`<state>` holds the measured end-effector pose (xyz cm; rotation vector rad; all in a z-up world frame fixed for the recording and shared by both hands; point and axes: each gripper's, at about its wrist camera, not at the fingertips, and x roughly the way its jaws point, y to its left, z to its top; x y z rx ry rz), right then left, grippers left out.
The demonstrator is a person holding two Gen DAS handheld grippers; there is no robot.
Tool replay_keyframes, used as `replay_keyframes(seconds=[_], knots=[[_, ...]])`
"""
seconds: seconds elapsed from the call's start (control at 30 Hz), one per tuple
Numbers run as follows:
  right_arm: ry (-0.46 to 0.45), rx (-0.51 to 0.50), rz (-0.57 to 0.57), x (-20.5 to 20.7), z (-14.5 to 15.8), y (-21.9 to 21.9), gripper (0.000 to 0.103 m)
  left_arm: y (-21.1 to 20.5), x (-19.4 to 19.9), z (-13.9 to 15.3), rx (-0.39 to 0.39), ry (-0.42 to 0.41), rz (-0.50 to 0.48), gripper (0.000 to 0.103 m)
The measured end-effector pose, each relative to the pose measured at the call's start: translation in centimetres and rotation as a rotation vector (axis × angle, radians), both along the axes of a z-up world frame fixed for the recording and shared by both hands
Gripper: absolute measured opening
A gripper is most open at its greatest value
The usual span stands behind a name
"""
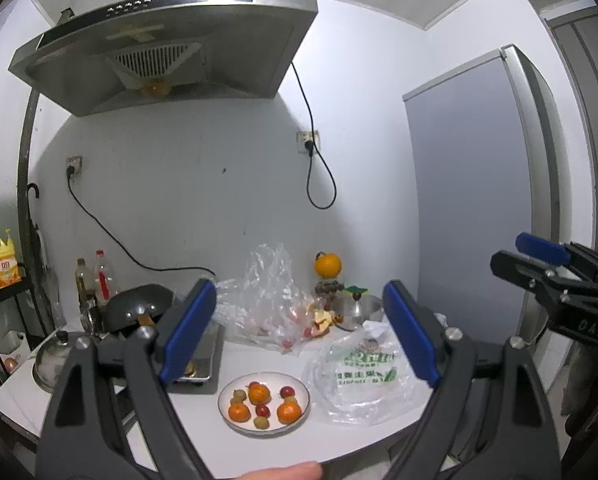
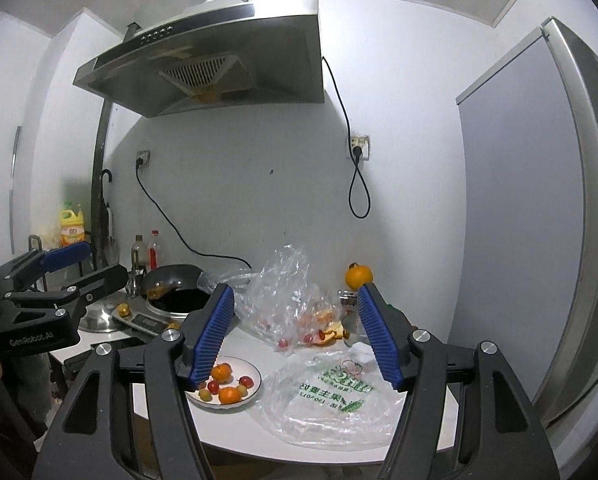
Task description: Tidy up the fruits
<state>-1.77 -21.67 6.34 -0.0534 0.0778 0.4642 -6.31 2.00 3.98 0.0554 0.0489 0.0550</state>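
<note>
White round ceramic plate point(image 1: 264, 424) sits near the front edge of the white table point(image 1: 99, 432), w/ the fruit on it: three small orange mandarins point(image 1: 289, 413), a few red cherry tomatoes point(image 1: 286, 391) and a couple of pale yellow-green small fruits point(image 1: 261, 423), all loose, some touching. Just right of the plate lies a flat clear plastic bag w/ green print point(image 1: 363, 376). Behind it a crumpled clear plastic bag point(image 2: 283, 292) has more red tomatoes and orange peel at its mouth. One big orange point(image 2: 359, 276) sits atop a metal item at the back; what it rests on I can't make out.

Left gripper point(image 1: 299, 336) hangs above the table, blue pads wide apart, nothing between them. Right gripper point(image 2: 299, 336) is at a medium spread, also empty, pads clear of everything.

Handling, as I judge it:
- Mandarins: light, firm-ish skin, round, so likely to roll. Take across the middle, pads on opposite sides, modest squeeze.
- Tomatoes: tiny, smooth, prob. slippery and easy to burst. Narrow the gripper first, close gently, centre them on the ribbed pads.
- Pale fruits: small; firmness can't be told.
- Bags: thin, floppy, near weightless. Pinch an edge or a fold, not the flat face; contents may spill.
- Plate: stiff, breakable. Grip the rim only.
</note>
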Motion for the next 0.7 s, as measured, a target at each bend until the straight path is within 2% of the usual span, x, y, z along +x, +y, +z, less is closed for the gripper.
replay_keyframes(seconds=[0.23,0.7], knots=[[-0.012,0.0,-0.005,-0.22,0.56,-0.15,0.068,-0.45,-0.26,0.79,0.009,-0.022,-0.001,0.087],[-0.002,-0.004,-0.017,-0.11,0.49,-0.24,0.069,-0.49,0.09,0.65,0.001,-0.01,-0.002,0.087]])
